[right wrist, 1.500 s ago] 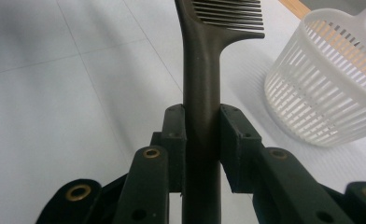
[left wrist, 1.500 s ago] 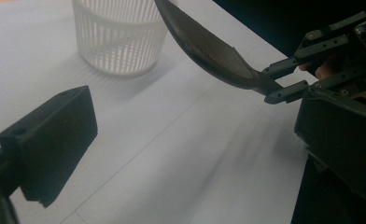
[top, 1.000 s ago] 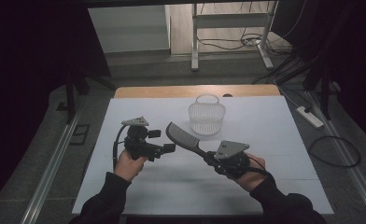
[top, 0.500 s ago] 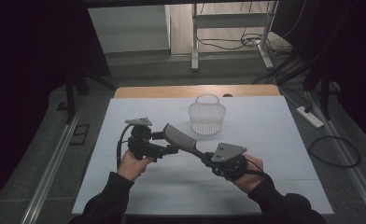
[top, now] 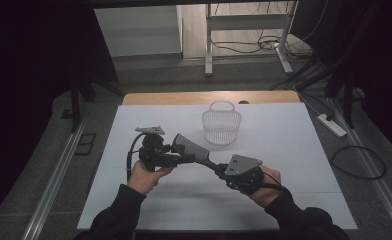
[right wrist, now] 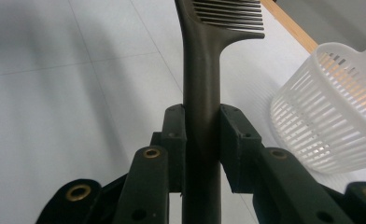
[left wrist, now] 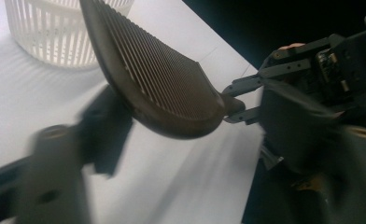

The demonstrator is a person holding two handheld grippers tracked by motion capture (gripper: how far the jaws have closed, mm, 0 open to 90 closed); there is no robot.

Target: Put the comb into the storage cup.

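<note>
So far my right gripper (right wrist: 202, 135) clamps the comb (right wrist: 204, 88) by its handle; my left gripper (top: 176, 155), jaws just closing around its head, hasn't gripped; basket (top: 221, 125) waits

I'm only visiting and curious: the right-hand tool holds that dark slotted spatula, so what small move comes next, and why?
Probably the left gripper finishes closing on the dark slotted plastic spatula. Its jaws have just been closing with the blade between them, while the right gripper clamps the handle, so a handover looks under way.

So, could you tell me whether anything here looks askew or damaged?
Nothing stands out: the slotted spatula is whole, clamped by its handle in the right gripper, and the white basket stands upright on the table.
</note>
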